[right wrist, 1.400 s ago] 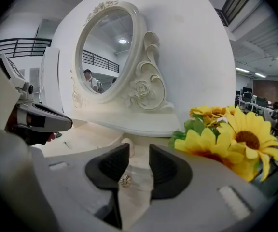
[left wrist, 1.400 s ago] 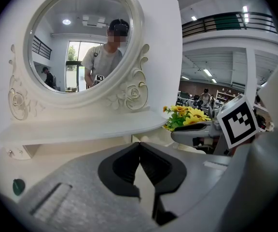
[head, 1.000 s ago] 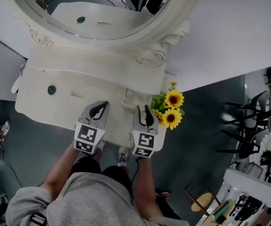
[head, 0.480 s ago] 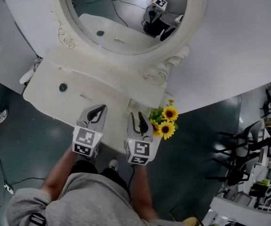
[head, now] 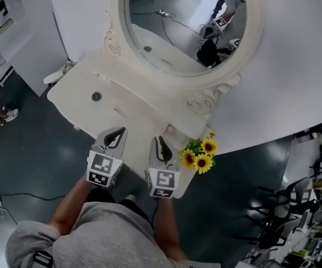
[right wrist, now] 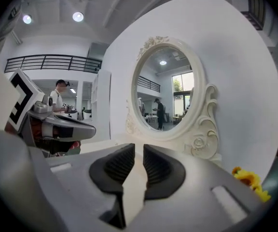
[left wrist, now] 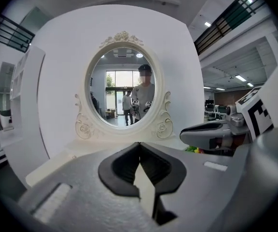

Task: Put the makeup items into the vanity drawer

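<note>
On the left part of the cream vanity top we see a small dark round makeup item, and just to its right, apart from it, a slim pale stick; we cannot tell what kind either is. Both lie on the open top, well short of our grippers. Behind them rises the oval mirror in its carved frame.

At the near edge of the vanity we hold the left gripper. In its own view the jaws are together at the tips, with nothing in them. Just to its right, side by side with it, is the right gripper. Its jaws have just been closing, and in its own view a narrow gap shows between the ribbed pads, with nothing in it.

Right of that gripper, at the vanity's right end, stands a bunch of sunflowers.
</note>
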Available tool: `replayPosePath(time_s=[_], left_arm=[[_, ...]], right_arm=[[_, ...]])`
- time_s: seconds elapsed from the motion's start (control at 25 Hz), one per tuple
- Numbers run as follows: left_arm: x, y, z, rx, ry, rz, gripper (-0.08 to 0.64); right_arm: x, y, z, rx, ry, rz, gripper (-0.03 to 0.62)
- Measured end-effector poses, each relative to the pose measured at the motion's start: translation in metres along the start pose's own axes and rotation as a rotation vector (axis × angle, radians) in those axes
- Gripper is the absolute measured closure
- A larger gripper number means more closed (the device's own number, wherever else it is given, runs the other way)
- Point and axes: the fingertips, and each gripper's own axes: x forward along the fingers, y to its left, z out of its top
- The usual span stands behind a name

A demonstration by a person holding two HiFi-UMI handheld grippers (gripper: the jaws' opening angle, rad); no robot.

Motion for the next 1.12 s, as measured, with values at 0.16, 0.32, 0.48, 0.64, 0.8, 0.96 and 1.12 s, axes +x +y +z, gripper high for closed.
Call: replayPosePath(time_s=[0.16, 0.32, 0.48, 0.64, 0.8, 0.96, 1.12], left_arm=[[-0.023, 0.012, -0.005, -0.011, -0.002, 0.055, 0.549], [-0.04, 0.02, -0.009, -0.023, -0.004, 0.093, 0.549], [-0.049, 0.025, -0.009, -0.027, -0.008, 0.11, 0.549], [-0.05, 0.032, -0.012, -0.036, -0.007, 0.123, 0.549], [-0.047, 0.044, -0.017, -0.049, 0.001, 0.135, 0.549], [-0.04, 0.065, -0.027, -0.071, 0.017, 0.154, 0.549], [-0.028, 0.089, -0.034, -0.089, 0.033, 0.165, 0.549]], right_arm=[[-0.003, 0.023, 0.002, -0.034, -0.01, 0.048, 0.579], [-0.006, 0.043, 0.002, -0.064, -0.011, 0.095, 0.586], [-0.005, 0.058, 0.008, -0.079, -0.015, 0.131, 0.586], [0.0, 0.064, 0.008, -0.091, -0.011, 0.15, 0.586], [0.015, 0.07, 0.007, -0.104, -0.001, 0.171, 0.586], [0.041, 0.082, 0.004, -0.108, 0.012, 0.199, 0.586], [0.074, 0.098, 0.0, -0.105, 0.029, 0.232, 0.586]])
